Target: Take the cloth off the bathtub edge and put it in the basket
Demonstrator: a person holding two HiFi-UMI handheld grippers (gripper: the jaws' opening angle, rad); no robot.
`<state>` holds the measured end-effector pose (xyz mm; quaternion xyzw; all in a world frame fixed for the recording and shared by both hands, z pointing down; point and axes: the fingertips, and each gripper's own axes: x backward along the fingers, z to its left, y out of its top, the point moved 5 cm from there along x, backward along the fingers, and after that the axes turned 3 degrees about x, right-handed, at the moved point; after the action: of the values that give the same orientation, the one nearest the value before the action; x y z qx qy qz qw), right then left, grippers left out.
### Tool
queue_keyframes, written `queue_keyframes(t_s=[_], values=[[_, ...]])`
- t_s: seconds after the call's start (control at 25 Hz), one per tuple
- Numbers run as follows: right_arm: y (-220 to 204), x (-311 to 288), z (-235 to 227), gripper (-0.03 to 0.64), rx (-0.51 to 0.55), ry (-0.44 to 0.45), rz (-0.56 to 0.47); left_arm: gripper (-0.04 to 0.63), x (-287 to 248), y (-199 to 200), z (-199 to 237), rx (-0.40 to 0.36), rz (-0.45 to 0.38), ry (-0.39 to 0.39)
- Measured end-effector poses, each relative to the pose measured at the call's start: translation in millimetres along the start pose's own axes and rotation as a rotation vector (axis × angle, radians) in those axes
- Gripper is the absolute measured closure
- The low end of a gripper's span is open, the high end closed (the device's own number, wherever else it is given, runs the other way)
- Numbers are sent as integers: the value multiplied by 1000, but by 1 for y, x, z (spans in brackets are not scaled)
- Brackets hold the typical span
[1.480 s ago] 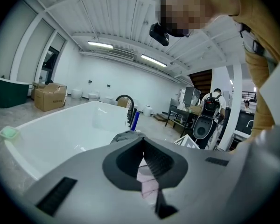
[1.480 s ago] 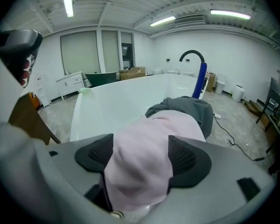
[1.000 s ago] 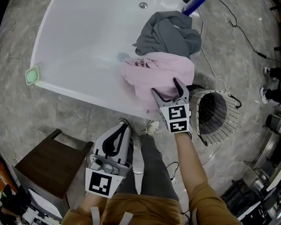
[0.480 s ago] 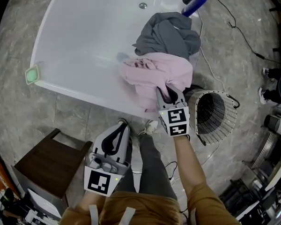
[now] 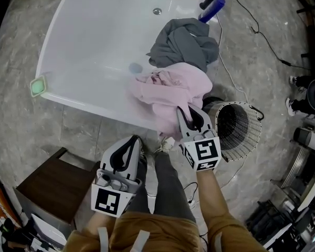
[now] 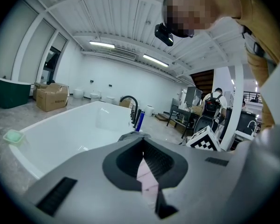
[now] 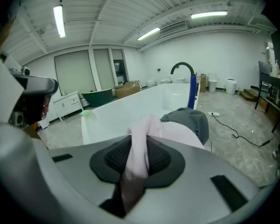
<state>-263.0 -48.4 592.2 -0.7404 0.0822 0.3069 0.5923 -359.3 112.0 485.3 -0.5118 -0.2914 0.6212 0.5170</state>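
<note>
1. Clamped a fold of the pink cloth (image 5: 170, 88) in the right hand-held gripper (image 5: 186, 112), with jaws just closed down on it and pads pressing the fabric from both sides.
2. Found the rest of that cloth heaped on the near edge of the white bathtub (image 5: 84, 35), touching a grey cloth (image 5: 184, 43) piled just behind it.
3. Noted the wire basket (image 5: 252, 130) tipped on its side on the floor, just beside the tub and right of the gripping hand.
4. Held the left hand-held gripper (image 5: 135, 140) low over the legs, apart from the tub, with jaws closed together.
</note>
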Motion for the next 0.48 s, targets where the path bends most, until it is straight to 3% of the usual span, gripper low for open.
queue_keyframes(t_s=[0.24, 0.48], values=[[59, 67, 20, 538, 1, -29, -105, 589, 12, 30, -13, -41, -36, -27], [130, 142, 41, 538, 36, -36, -199, 589, 39, 86, -32, -61, -108, -44]])
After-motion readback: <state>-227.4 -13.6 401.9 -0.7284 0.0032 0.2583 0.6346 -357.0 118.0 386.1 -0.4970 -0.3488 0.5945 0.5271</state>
